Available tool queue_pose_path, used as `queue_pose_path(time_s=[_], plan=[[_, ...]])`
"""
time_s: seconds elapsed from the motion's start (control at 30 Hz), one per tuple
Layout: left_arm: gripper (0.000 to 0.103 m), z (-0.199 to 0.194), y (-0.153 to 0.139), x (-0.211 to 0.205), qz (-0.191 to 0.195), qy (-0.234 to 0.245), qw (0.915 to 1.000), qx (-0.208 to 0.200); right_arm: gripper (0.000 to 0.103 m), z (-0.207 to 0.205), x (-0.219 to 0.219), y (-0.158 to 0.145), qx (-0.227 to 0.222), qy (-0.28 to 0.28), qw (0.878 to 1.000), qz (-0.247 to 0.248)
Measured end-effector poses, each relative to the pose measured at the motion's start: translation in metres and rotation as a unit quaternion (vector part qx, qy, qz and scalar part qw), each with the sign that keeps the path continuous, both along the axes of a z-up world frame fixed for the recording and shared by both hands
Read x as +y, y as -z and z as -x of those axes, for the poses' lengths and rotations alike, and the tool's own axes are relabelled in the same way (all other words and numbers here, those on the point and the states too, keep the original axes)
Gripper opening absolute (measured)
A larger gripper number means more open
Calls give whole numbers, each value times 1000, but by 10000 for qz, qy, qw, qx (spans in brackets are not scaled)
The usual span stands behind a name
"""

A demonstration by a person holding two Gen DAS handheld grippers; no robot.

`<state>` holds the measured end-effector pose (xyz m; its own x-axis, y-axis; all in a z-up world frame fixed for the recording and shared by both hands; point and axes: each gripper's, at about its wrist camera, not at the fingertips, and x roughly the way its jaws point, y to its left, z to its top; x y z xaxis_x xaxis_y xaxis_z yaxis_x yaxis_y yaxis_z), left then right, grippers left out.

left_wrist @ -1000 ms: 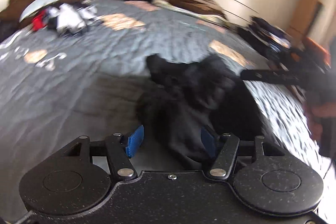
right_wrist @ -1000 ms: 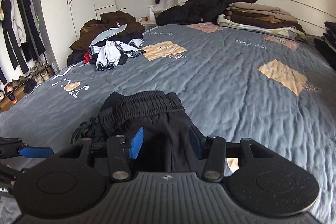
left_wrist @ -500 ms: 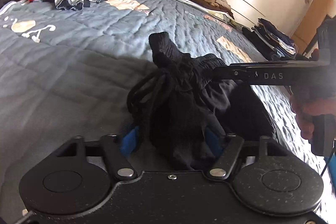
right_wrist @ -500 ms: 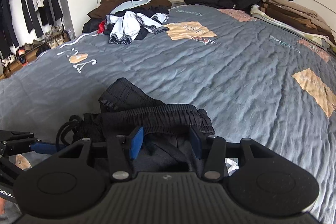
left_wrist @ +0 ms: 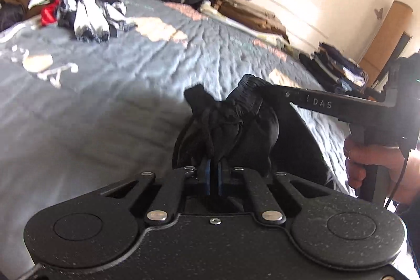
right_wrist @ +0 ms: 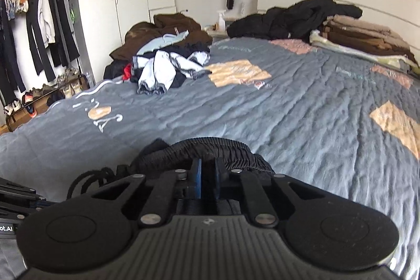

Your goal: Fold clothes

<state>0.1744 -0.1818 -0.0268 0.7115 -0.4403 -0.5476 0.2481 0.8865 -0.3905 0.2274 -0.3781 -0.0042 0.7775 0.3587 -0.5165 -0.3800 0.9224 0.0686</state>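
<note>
while the big grey quilted bed cover (right_wrist: pixel 302 106) with tan patches lies flat, a black bunched-up pair of pants with a stretchy waistband (left_wrist: pixel 236 122) sits on its near part. the left gripper (left_wrist: pixel 213 175) has its blue pads squeezed on a fold of the pants. the right gripper (right_wrist: pixel 207 179) pinches the waistband, it seems, though the cloth between its pads is hard to see. a bare hand (left_wrist: pixel 372 164) holds its handle.

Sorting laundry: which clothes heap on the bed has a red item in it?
The mixed white-and-black pile at the bed's left edge, before the brown coat. A red piece shows there; the black jacket heap and folded brown stack show none.
</note>
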Motion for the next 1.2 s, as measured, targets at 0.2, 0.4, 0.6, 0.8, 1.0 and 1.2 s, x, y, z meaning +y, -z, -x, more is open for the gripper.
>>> queue_pose_path(time_s=[0.2, 0.4, 0.6, 0.8, 1.0, 1.2], plan=[[9, -9, -2, 8, -94, -234, 9996, 107, 12, -16, 13, 0, -273, -334, 9987, 261], [43, -19, -2, 16, -251, -461, 9981, 333, 26, -33, -1, 24, 595, -206, 9958, 666], [50, -16, -20, 29, -58, -691, 9976, 2, 39, 22, -33, -17, 166, -257, 9994, 140], [50, -8, -21, 1, 781, 450, 9959, -45, 40, 49, -43, 1, 664, -578, 9958, -252], [50, 8, 8, -51, 948, 1764, 9792, 320, 40, 31, -67, 68, 1534, 3, 9866, -555], [50, 12, 47, -75, 1597, 2365, 9520, 1104, 40, 31, -112, 87, 1554, 554, 9758, -1435]])
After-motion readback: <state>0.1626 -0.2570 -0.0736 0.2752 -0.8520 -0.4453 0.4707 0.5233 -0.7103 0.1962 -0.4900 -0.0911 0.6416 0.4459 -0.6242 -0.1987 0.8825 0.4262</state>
